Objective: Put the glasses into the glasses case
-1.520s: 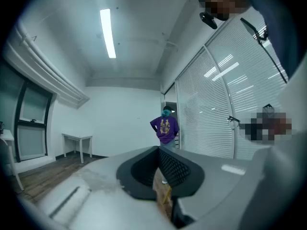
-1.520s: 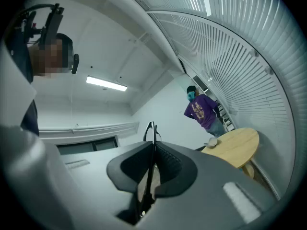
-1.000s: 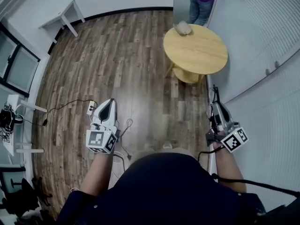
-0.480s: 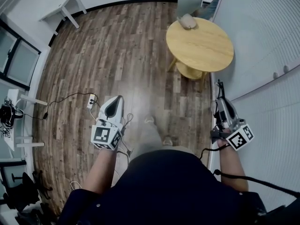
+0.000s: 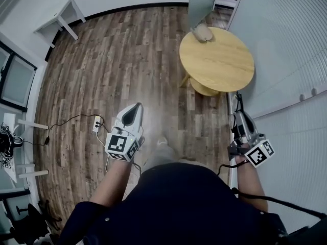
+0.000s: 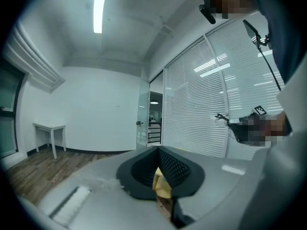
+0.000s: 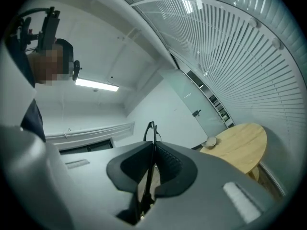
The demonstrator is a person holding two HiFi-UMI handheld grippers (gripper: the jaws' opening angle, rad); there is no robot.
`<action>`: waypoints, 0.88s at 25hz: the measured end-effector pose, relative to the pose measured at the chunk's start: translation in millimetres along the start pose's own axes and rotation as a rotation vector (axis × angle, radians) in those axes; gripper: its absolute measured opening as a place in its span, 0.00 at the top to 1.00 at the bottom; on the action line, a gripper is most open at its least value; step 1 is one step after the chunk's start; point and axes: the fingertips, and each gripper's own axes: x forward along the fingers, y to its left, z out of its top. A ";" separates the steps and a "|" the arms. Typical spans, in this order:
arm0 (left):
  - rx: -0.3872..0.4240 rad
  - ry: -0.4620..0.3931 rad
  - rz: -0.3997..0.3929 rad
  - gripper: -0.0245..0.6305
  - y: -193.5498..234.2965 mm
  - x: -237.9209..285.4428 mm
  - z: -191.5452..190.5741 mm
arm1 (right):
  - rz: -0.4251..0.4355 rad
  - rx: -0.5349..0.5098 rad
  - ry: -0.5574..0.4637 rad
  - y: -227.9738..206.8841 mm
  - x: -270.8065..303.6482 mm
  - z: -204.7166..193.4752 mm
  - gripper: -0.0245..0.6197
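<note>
Both tools point toward the round counter (image 5: 219,60), well short of its near edge. The right hand-held gripper (image 5: 239,115) is clamped on the thin black glasses (image 7: 149,143). The left hand-held gripper (image 5: 137,106) has narrow jaws with nothing between. The case (image 5: 203,32) lies at the counter's far rim. Best handling is probably to keep the pinch steady on approach and use the left to open the case.

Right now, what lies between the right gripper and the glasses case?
In the head view, only a strip of wooden floor and the round table's bare top separate the right gripper from the glasses case.
</note>
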 end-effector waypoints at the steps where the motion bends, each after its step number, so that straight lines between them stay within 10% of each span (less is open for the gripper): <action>1: 0.014 -0.003 -0.019 0.96 7.4 9.4 4.9 | -0.004 -0.001 -0.005 0.9 12.9 0.1 0.92; 22: 0.075 -0.015 -0.153 0.96 152.5 114.1 30.0 | -0.066 -0.062 -0.043 -16.4 186.7 -7.2 0.92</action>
